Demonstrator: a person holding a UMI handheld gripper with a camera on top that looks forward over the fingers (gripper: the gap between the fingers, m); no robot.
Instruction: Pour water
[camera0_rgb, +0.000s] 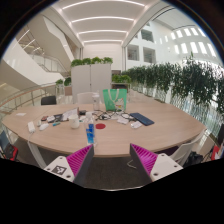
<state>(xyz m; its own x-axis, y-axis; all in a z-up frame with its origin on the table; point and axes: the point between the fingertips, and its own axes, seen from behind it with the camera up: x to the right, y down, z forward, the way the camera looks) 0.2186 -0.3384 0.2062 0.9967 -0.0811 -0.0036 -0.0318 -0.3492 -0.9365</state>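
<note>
Gripper view: fingers (112, 160) spread, empty, well short of the table (160, 125). The bottle (90, 133) there looks light, slippery; grip mid-body.

The handheld two-finger gripper (112, 161) shows two pale grey, angular plastic fingers, each bearing a magenta pad (81, 158) on its inner face. The pads seem faintly ribbed, though that is hard to confirm.
</note>
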